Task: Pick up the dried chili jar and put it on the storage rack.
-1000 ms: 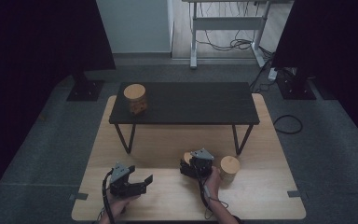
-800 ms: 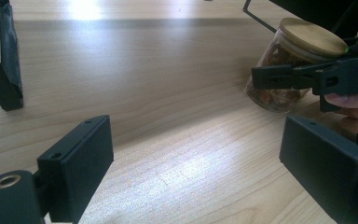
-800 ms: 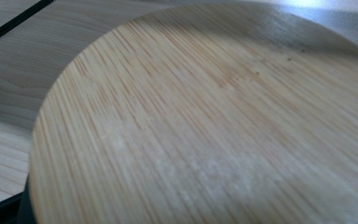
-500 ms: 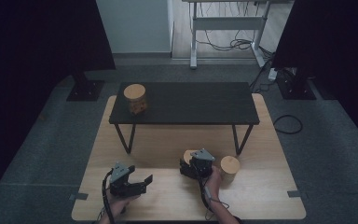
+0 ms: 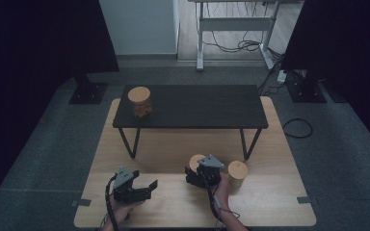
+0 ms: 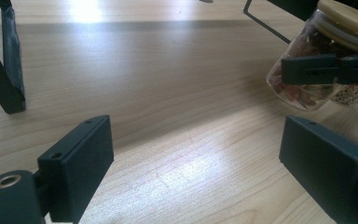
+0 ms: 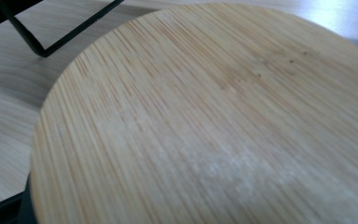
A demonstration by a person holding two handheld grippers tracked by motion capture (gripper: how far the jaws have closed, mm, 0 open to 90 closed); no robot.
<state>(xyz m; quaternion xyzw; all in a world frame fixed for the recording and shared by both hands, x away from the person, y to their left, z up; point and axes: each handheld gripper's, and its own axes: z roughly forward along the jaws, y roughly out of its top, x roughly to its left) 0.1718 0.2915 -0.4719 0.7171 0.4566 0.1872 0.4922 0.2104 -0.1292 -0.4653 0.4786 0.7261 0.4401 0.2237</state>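
While the right gripper clamps a glass jar near a second jar in the high view, a careless swing could knock that neighbour over; the left gripper sits apart with jaws spread and empty. From the left gripper view, the held jar looks tilted between the other gripper's black fingers, so it might slip. Through the right gripper view, the bamboo lid lies close against the lens, jaws closed around the jar.
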